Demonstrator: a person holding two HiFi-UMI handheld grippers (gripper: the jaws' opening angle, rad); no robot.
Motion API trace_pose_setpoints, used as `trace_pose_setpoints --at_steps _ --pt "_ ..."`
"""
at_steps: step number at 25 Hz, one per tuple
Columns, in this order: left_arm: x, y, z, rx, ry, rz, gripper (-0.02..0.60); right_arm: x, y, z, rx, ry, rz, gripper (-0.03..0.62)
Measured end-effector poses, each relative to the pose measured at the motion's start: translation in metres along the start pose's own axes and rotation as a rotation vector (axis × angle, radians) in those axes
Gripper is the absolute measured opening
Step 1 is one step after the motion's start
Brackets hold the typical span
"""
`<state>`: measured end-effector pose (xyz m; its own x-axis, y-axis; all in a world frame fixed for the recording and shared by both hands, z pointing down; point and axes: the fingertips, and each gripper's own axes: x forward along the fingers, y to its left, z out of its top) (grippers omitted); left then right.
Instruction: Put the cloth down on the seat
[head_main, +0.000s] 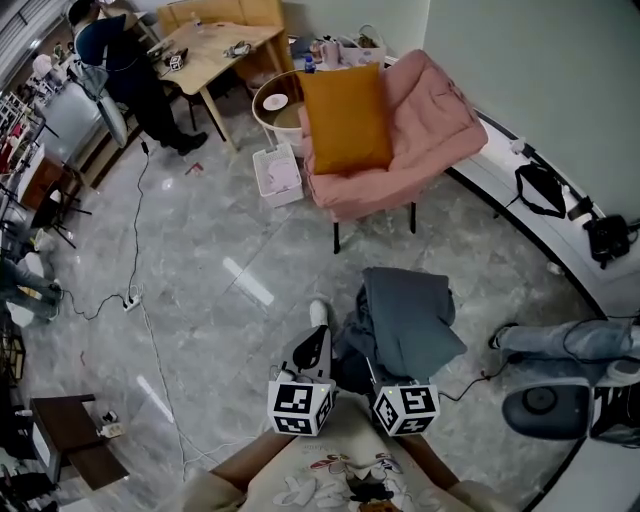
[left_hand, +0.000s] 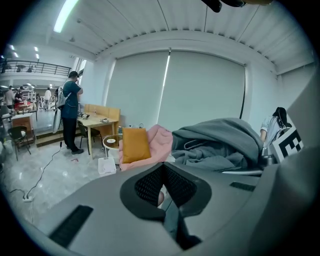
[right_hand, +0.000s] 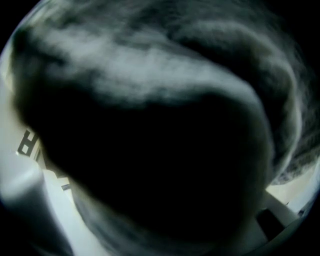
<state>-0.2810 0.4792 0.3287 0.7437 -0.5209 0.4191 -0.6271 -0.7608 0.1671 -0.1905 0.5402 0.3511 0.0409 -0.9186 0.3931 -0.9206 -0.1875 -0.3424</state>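
Note:
A grey cloth (head_main: 405, 320) hangs bunched over my right gripper (head_main: 388, 362), held above the floor; the jaws are hidden under it. The cloth (right_hand: 150, 100) fills the right gripper view, dark and blurred. In the left gripper view the same cloth (left_hand: 220, 140) sits to the right. My left gripper (head_main: 316, 345) (left_hand: 162, 172) is beside it, jaws together, holding nothing. The seat is a pink armchair (head_main: 430, 120) (left_hand: 160, 137) some way ahead, with an orange cushion (head_main: 345, 115) (left_hand: 134, 144) leaning on it.
A white basket (head_main: 278, 172) and a round side table (head_main: 275, 105) stand left of the armchair. A person (head_main: 130, 70) stands at a wooden table (head_main: 215, 45). A cable (head_main: 135, 250) crosses the floor. Someone's legs (head_main: 570, 340) lie at the right by a curved ledge (head_main: 500, 180).

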Motion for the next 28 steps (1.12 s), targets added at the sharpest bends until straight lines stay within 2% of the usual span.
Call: trace_pose_setpoints --at_steps 9,13,17,28 --pt "0.066 0.036 0.038 -0.042 -0.021 -0.046 0.003 0.077 -0.009 0.036 -0.03 0.022 -0.027 0.293" --pt "0.09 0.06 0.07 -0.061 -0.015 -0.075 0.003 0.108 -0.003 0.064 -0.013 0.028 -0.063 0.293" --pt "0.119 0.088 0.093 -0.058 -0.013 -0.102 0.003 0.147 0.0 0.079 -0.007 0.049 -0.084 0.295" --pt "0.189 0.165 0.137 -0.052 -0.028 -0.155 0.003 0.241 0.0 0.118 0.029 0.027 -0.155 0.299"
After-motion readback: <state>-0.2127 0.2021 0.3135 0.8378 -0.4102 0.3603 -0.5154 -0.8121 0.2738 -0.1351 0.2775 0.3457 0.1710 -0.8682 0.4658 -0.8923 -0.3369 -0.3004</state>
